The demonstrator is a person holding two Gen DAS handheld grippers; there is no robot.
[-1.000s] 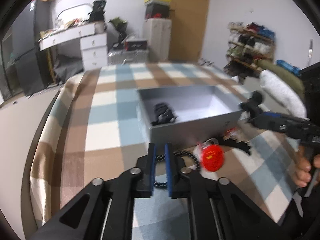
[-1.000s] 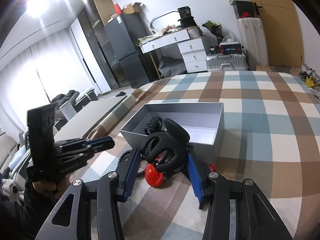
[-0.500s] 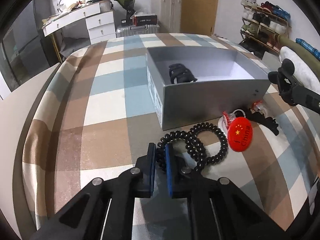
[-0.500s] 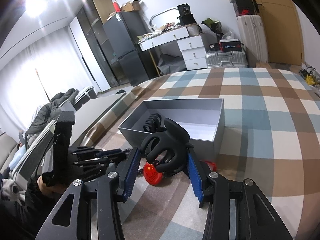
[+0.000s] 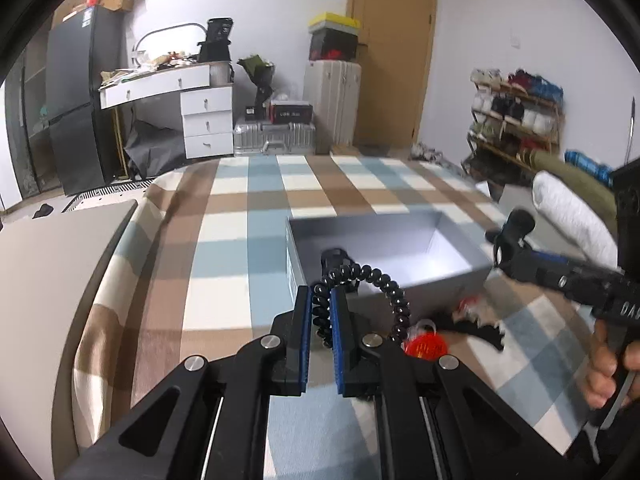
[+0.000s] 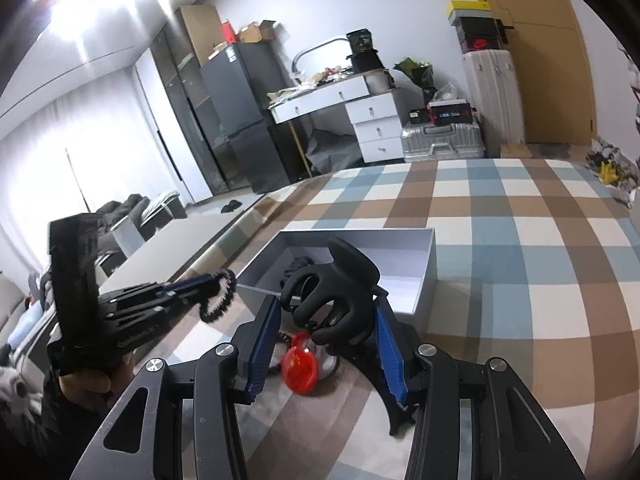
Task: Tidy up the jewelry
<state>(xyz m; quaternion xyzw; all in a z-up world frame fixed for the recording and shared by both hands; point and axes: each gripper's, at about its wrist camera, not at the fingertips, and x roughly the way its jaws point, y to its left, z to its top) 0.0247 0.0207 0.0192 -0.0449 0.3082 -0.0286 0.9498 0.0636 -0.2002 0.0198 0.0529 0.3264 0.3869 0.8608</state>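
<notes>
My left tongs (image 5: 321, 312) pinch the coiled hair tie (image 5: 376, 280); right tongs (image 6: 326, 320) clamp the claw clip (image 6: 336, 284). Only the left view shows another clip (image 5: 480, 326) beside the box (image 5: 440, 276).

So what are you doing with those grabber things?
A person is tidying hair accessories into a grey box on a checked bedspread. The left gripper has its jaws shut on a black spiral hair tie, lifted off the bed. The right gripper holds a black claw clip. A red badge waits on the bed.
</notes>
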